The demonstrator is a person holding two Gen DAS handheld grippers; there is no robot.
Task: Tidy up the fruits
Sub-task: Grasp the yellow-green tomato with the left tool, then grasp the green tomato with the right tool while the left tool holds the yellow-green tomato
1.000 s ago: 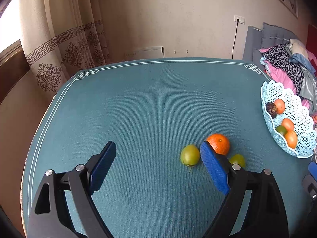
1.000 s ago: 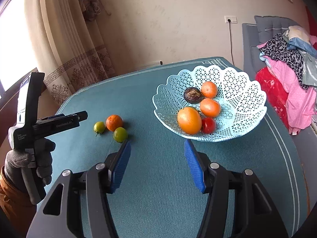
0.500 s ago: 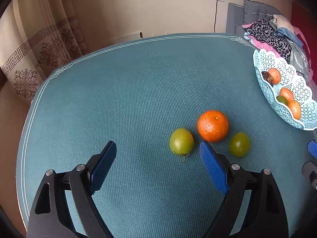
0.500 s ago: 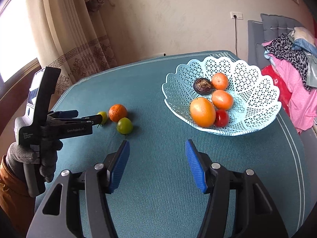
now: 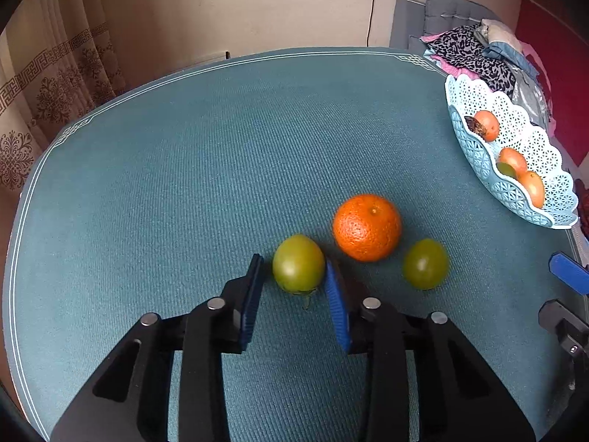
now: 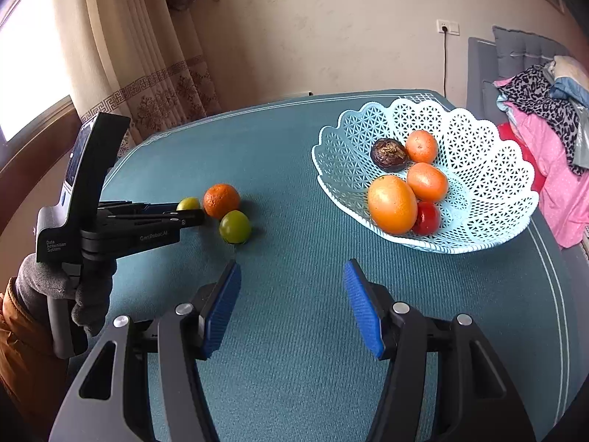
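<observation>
Green and smooth, a small unripe-looking tomato (image 5: pixel 298 263) sits on the teal tablecloth (image 5: pixel 184 184), clamped between the blue pads of the left gripper (image 5: pixel 294 287), stem toward the camera. An orange (image 5: pixel 367 227) lies just beside it, a second green tomato (image 5: pixel 425 263) beyond. To lift cleanly, rise straight up, keeping clear of the orange. The right gripper (image 6: pixel 291 305) hovers with jaws apart, holding nothing, near the pale blue lattice basket (image 6: pixel 478 140).

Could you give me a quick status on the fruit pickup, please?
Left tongs shut on green fruit on the table. Right tongs open, empty. Orange close beside; basket clear.
</observation>
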